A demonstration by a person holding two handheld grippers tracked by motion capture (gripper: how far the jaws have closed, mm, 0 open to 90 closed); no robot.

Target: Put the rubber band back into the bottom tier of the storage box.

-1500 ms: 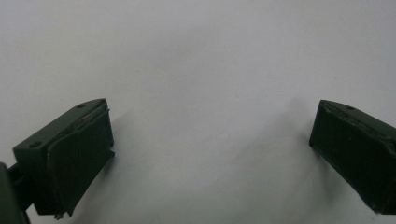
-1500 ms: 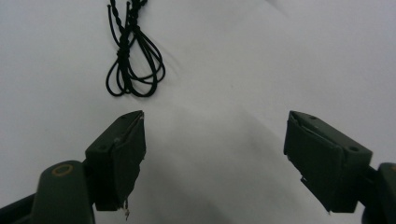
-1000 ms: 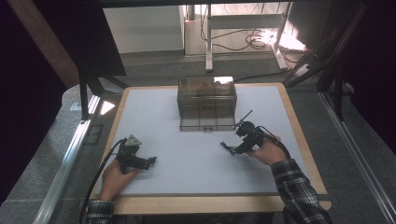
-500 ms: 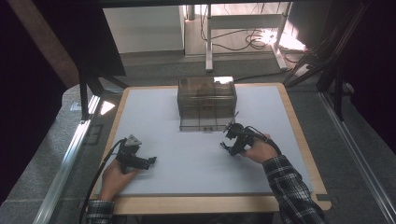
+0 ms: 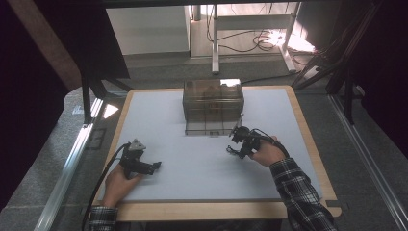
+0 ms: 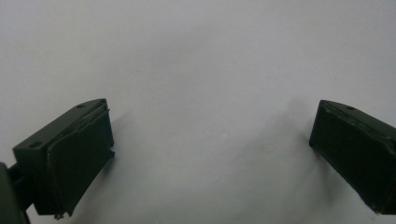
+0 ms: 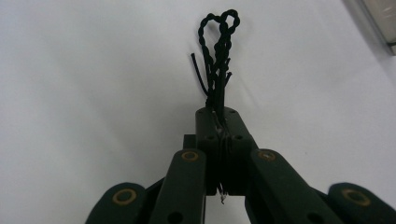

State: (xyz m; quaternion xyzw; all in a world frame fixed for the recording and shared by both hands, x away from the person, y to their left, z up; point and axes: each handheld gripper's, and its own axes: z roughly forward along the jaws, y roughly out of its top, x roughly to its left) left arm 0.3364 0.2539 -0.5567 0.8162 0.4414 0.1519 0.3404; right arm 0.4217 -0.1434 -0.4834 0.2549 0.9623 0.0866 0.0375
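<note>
A black twisted wire (image 7: 217,51) with two small loops at its tip sticks out of my right gripper (image 7: 223,114). The jaws have just been closing and now stand shut on the wire's lower end. In the high view the right gripper (image 5: 236,139) hovers just in front of the right corner of a clear plastic box (image 5: 213,106). My left gripper (image 5: 153,167) rests low over the white mat (image 5: 192,163) at the front left. In the left gripper view its black pads (image 6: 79,154) stand wide apart, open, with only bare mat between them.
The clear box stands at the back centre of the mat and holds brownish contents that I cannot make out. A wooden rim (image 5: 216,209) frames the mat. Metal table legs and floor cables (image 5: 250,43) lie beyond the far edge.
The right hand has shifted slightly left, toward the box's front corner, and its jaws have drawn together. The left hand has not moved.
</note>
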